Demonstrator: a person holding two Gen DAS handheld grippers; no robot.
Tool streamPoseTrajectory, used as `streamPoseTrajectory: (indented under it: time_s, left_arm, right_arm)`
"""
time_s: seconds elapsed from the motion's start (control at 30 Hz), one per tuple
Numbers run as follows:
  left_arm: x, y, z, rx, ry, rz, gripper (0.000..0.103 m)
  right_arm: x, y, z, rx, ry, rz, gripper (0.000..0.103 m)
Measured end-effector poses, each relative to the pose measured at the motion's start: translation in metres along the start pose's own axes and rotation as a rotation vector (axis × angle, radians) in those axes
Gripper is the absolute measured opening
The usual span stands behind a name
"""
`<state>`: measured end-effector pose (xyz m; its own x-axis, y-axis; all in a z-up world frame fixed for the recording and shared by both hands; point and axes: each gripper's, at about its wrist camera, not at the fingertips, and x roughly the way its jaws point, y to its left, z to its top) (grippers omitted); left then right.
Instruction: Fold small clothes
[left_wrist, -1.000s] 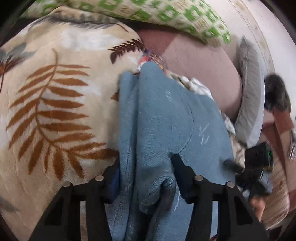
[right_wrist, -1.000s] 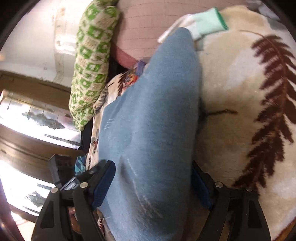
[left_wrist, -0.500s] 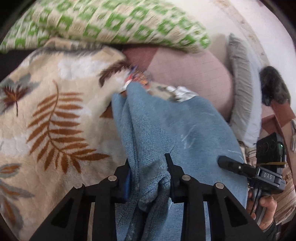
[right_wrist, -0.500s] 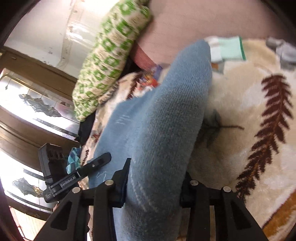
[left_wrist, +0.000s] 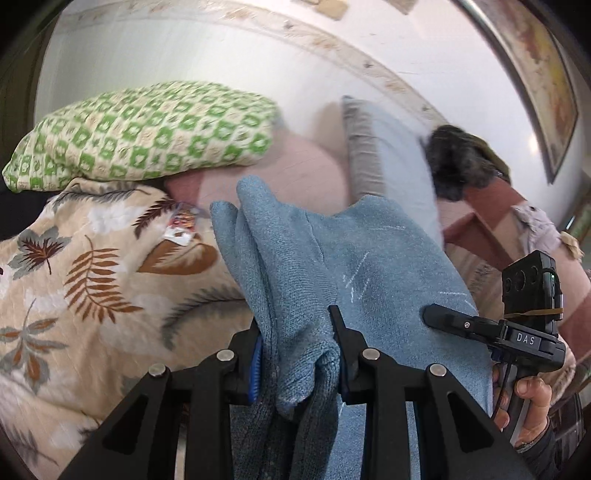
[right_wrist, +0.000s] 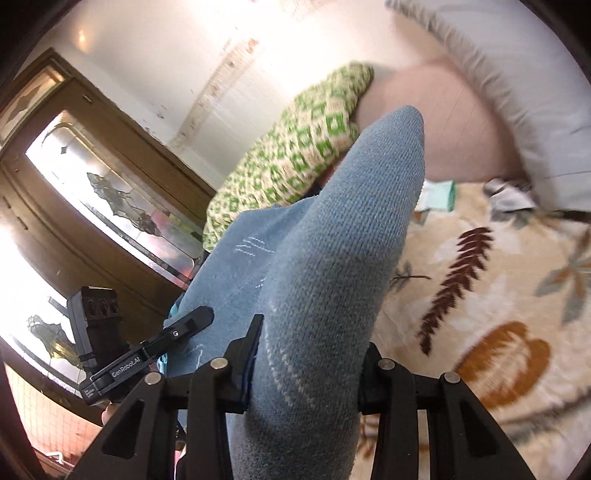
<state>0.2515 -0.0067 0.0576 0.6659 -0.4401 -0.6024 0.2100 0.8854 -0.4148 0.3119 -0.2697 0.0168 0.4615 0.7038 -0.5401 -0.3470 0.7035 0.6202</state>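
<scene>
Item one, left gripper (left_wrist: 299, 354): I have its jaws clenched on a bunched fold of the blue knit garment (left_wrist: 332, 266), the cloth squeezed between the blue-lined pads (left_wrist: 257, 363) and hanging below them in a dark fold.

Item two, right gripper (right_wrist: 306, 363): I have it clamped on another thick fold of the blue knit garment (right_wrist: 332, 280), which fills the gap between its fingers and rises ahead of them to a rounded tip. In the left wrist view the right gripper (left_wrist: 465, 325) shows at the garment's right edge, a hand (left_wrist: 528, 402) around its handle. In the right wrist view the left gripper (right_wrist: 177, 334) shows at the garment's left edge.

Item three, the garment's place: held up between the two grippers, above the leaf-print blanket (left_wrist: 74, 280), which lies under and to both sides of it; I cannot tell whether its far end touches the blanket.

Item four, surroundings: a green-checked pillow (left_wrist: 147, 133) beyond the blanket, a pink cushion (left_wrist: 295, 170) beside it, a grey pillow (left_wrist: 384, 155) against the white wall. A mint-green cloth (right_wrist: 437, 195) lies on the blanket near the garment's tip. A small colourful wrapper (left_wrist: 181, 225) sits on the blanket just left of the garment. A wooden door with patterned glass (right_wrist: 92, 199) stands at the left of the right wrist view.
</scene>
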Motion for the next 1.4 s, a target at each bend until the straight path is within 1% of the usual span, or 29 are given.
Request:
streamPoseTrajectory:
  time_s: [0.07,0.17,0.33,0.4,0.5,0.6,0.63,0.73,0.8,0.83,0.9,0.93,0.97,1.0,1.03,1.07,1.1,1.17,1.2,1.23,1.3,1.33,1.37,1.4]
  left_arm:
    - [-0.005,-0.020,-0.010,0.013,-0.002,-0.008,0.032]
    - [-0.005,-0.037,-0.029,0.018,0.000,-0.015,0.032]
    - [-0.002,-0.049,-0.060,0.019,0.015,-0.001,0.032]
    - [0.004,-0.049,-0.075,0.025,0.014,-0.001,0.032]
    - [0.023,-0.041,-0.099,0.023,0.027,0.011,0.032]
    - [0.056,-0.021,-0.121,-0.012,0.065,0.009,0.032]
    - [0.066,-0.017,-0.127,-0.016,0.078,0.017,0.032]
    - [0.100,-0.003,-0.150,-0.027,0.156,0.062,0.032]
    - [0.110,0.003,-0.161,-0.017,0.170,0.098,0.032]
    - [0.109,0.006,-0.162,-0.024,0.171,0.082,0.032]
    - [0.107,0.005,-0.159,-0.018,0.175,0.074,0.032]
    - [0.105,0.002,-0.157,-0.008,0.181,0.080,0.033]
    - [0.101,-0.001,-0.155,-0.001,0.178,0.088,0.034]
    - [0.095,-0.004,-0.153,0.002,0.164,0.103,0.034]
    - [0.091,-0.004,-0.150,-0.002,0.154,0.113,0.034]
    - [0.083,-0.004,-0.147,-0.012,0.142,0.120,0.034]
    - [0.075,-0.005,-0.146,-0.012,0.133,0.132,0.034]
    - [0.053,-0.011,-0.143,0.002,0.099,0.156,0.034]
    - [0.044,-0.013,-0.142,0.000,0.085,0.159,0.034]
    - [0.029,-0.017,-0.144,-0.003,0.065,0.143,0.034]
    - [0.014,-0.026,-0.148,0.000,0.045,0.111,0.038]
    - [0.009,-0.033,-0.153,0.007,0.052,0.072,0.046]
    - [0.010,-0.037,-0.157,0.015,0.066,0.045,0.051]
    - [0.015,-0.041,-0.163,0.029,0.087,0.031,0.052]
  right_arm:
    - [-0.026,0.003,-0.009,-0.007,-0.020,-0.012,0.041]
    - [-0.054,0.001,-0.025,-0.010,-0.043,-0.029,0.041]
    - [-0.069,-0.013,-0.057,-0.006,-0.056,-0.034,0.041]
    - [-0.065,-0.023,-0.070,-0.005,-0.056,-0.033,0.041]
    - [-0.051,-0.042,-0.089,-0.003,-0.050,-0.030,0.041]
    - [-0.031,-0.068,-0.107,0.016,-0.031,-0.041,0.041]
    - [-0.022,-0.079,-0.113,0.030,-0.020,-0.050,0.041]
    - [0.005,-0.108,-0.131,0.053,0.025,-0.077,0.041]
    - [0.023,-0.130,-0.143,0.090,0.068,-0.111,0.041]
    - [0.027,-0.141,-0.148,0.116,0.071,-0.118,0.041]
    - [0.022,-0.153,-0.152,0.167,0.061,-0.064,0.043]
    - [0.021,-0.151,-0.152,0.155,0.067,-0.069,0.047]
    - [0.020,-0.149,-0.151,0.140,0.076,-0.086,0.048]
    - [0.019,-0.146,-0.149,0.131,0.090,-0.111,0.052]
    - [0.018,-0.143,-0.148,0.128,0.101,-0.128,0.062]
    - [0.014,-0.140,-0.147,0.122,0.105,-0.151,0.066]
    - [0.010,-0.138,-0.146,0.114,0.105,-0.176,0.069]
    - [-0.003,-0.127,-0.146,0.073,0.099,-0.282,0.069]
    - [-0.011,-0.120,-0.145,0.058,0.088,-0.316,0.069]
    - [-0.023,-0.110,-0.145,0.044,0.064,-0.326,0.069]
    - [-0.046,-0.090,-0.143,0.036,-0.003,-0.284,0.070]
    - [-0.060,-0.079,-0.146,0.039,-0.044,-0.247,0.073]
    - [-0.069,-0.072,-0.149,0.055,-0.069,-0.188,0.076]
    - [-0.072,-0.071,-0.156,0.094,-0.075,-0.101,0.080]
